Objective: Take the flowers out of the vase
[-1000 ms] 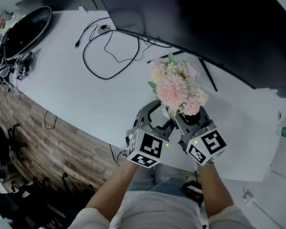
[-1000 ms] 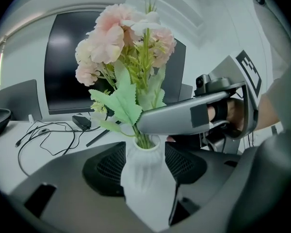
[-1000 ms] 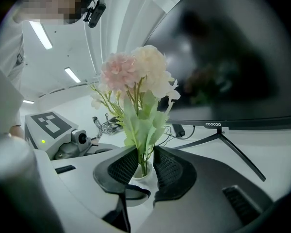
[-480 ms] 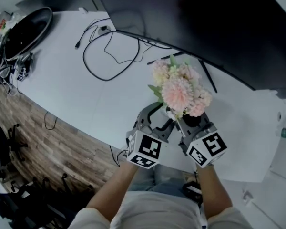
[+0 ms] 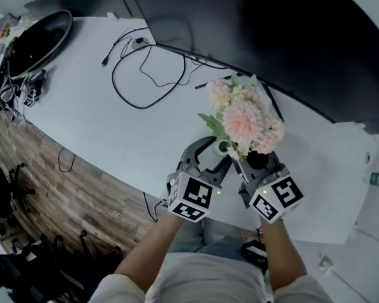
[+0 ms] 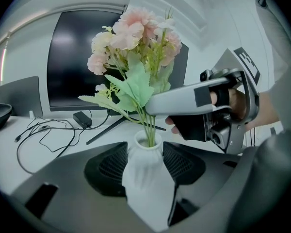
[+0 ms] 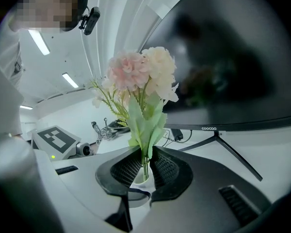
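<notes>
A bunch of pink and cream artificial flowers [image 5: 243, 115] with green leaves stands in a small white vase [image 6: 145, 174]. My left gripper [image 6: 146, 159] is shut on the vase body, one pad pressing each side. Just above the vase mouth [image 7: 138, 182], my right gripper [image 7: 144, 165] has the green stems [image 7: 144, 157] between its pads, and its jaws are closing on them. In the head view both grippers sit side by side near the table's front edge, left gripper [image 5: 211, 150] and right gripper [image 5: 249, 155], with the blooms leaning right above them.
A large dark monitor [image 5: 271, 30] on a thin black stand [image 5: 275, 103] rises behind the flowers. A looped black cable [image 5: 142, 74] and an adapter [image 5: 138, 41] lie on the white table [image 5: 82, 112]. A dark round object [image 5: 35, 40] sits far left.
The bouquet has shifted to the right and leans that way. The right gripper moved slightly right with it and its jaws narrowed onto the stems. The left gripper stayed on the vase.
</notes>
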